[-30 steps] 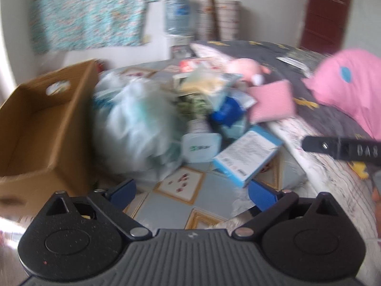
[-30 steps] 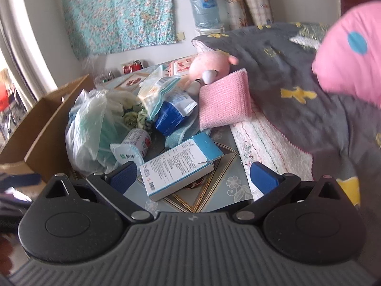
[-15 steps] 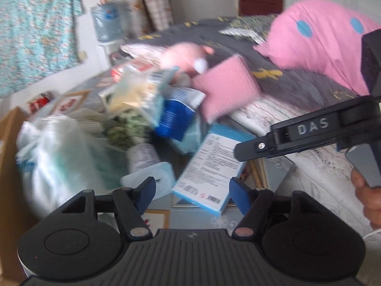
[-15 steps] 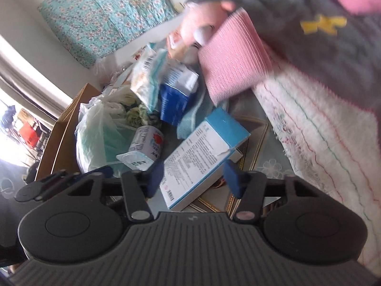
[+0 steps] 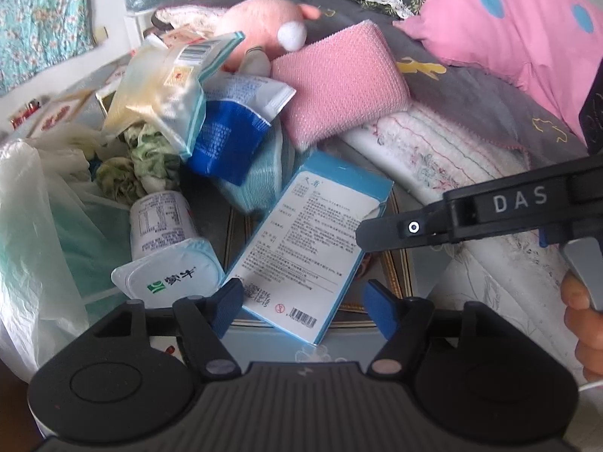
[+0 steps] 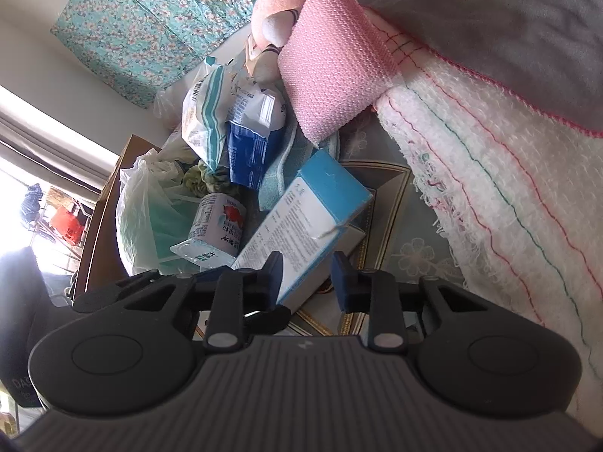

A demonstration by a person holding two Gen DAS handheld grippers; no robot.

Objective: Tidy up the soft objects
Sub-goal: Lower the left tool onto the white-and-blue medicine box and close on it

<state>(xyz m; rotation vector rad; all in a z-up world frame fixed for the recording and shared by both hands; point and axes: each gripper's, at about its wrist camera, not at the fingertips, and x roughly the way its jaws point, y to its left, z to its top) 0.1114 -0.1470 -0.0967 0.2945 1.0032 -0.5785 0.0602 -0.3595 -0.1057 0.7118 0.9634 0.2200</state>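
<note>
A pink plush toy [image 5: 264, 19] and a pink knitted pad [image 5: 339, 83] lean on the bed's edge, above a light blue cloth [image 5: 260, 177]. A pink pillow [image 5: 520, 26] lies on the grey cover. Tilted among them is a blue and white box [image 5: 309, 233]. My left gripper [image 5: 303, 307] hovers open just above the box's near end, touching nothing. My right gripper [image 6: 309, 282] is closing on the box [image 6: 301, 218]. The box edge sits between its pads and both touch it. In the left wrist view its finger [image 5: 399, 228] reaches that edge from the right.
A yogurt cup [image 5: 166, 248] lies on its side beside a filled plastic bag [image 5: 34, 245]. Snack packets [image 5: 169, 86] pile up behind it. A cardboard box [image 6: 109, 196] stands left of the bag. A white blanket [image 5: 471, 173] hangs off the bed, and a hand [image 5: 584, 320] holds the right gripper.
Both grippers came down and in toward the pile. The left view swung right, away from the cardboard box. The right jaws narrowed from wide open onto the blue and white box.
</note>
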